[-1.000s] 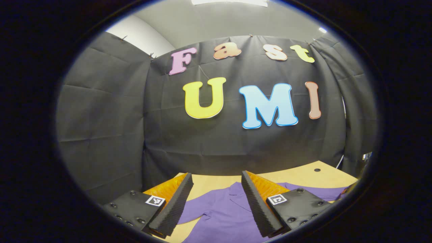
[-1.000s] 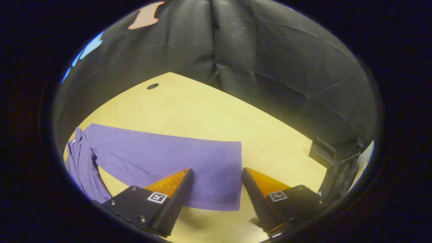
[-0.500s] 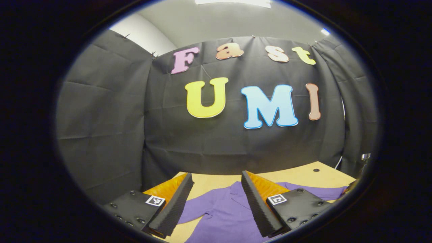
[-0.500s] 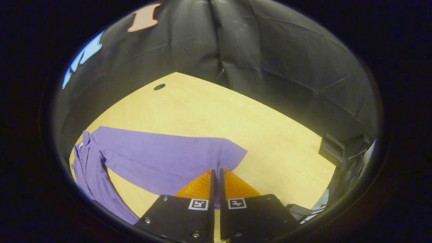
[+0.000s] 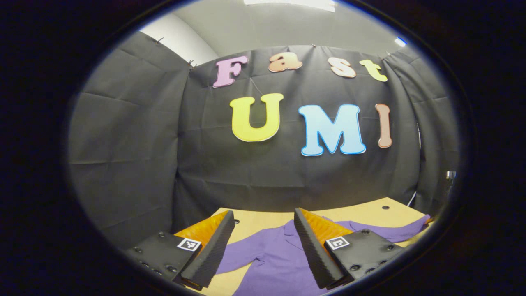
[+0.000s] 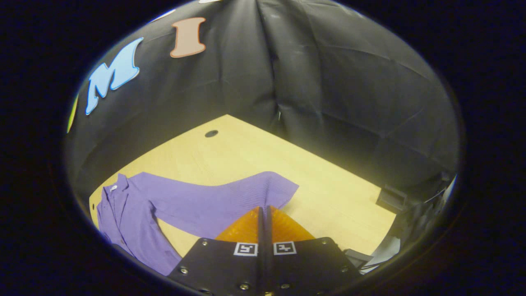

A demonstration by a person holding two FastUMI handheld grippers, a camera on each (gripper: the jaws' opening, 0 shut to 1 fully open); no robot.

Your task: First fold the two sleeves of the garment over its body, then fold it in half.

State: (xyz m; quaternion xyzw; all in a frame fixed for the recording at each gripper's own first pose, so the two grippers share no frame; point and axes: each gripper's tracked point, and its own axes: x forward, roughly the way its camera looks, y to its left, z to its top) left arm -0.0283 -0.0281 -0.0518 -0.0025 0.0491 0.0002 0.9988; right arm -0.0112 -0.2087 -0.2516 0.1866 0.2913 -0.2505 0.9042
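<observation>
- Right gripper view: right gripper (image 6: 264,211) is seen pinched on the purple sleeve (image 6: 230,197), whose cuff end is raised off the table (image 6: 328,193).
- Left gripper view: left gripper (image 5: 263,230) is held wide above the garment (image 5: 271,263), which is spread on the table.

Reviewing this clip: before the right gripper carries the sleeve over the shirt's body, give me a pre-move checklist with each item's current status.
1. Right gripper closed on the sleeve: ok, its fingers are together at the cuff end with fabric bunched there.
2. Sleeve end lifted off the table: cannot tell; the cuff looks raised, but the fingers hide the contact.
3. Shirt body lying flat for the fold: ok, it is spread on the table.
4. Left gripper out of the fold path: not ok, it hangs open above the collar area.
5. Other sleeve folded: not ok, it lies out to the side.
</observation>
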